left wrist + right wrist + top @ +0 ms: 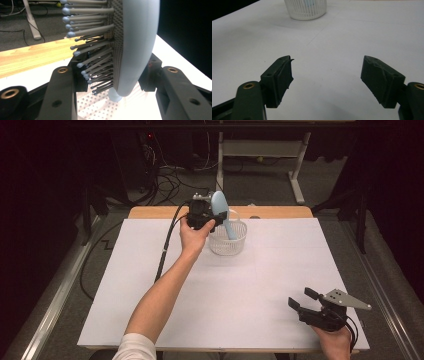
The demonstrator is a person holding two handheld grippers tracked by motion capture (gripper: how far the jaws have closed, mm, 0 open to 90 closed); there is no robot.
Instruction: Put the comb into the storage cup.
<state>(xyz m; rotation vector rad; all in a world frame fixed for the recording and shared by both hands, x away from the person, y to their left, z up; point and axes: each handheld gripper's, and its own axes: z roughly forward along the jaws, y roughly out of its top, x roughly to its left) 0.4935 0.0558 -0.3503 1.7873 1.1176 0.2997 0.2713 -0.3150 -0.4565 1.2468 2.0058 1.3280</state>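
A light blue hairbrush (220,204) with grey bristles is clamped by its head in my left gripper (212,216), which is shut on it. The brush is tilted, and its handle dips into a white slatted basket (227,244) at the back middle of the table. In the left gripper view the brush head (135,45) stands between the two black jaws of my left gripper (113,78), bristles to the left, with the basket's perforated floor (100,107) below. My right gripper (302,298) rests near the front right edge, open and holding nothing; my right gripper (327,77) faces the basket (305,10) farther off.
A white sheet (260,285) covers the table, with a wooden strip (160,212) bare along the far edge. Beyond the table lie cables (165,180) and a white desk frame (295,170) on the floor. A black cable (167,245) trails from the left gripper.
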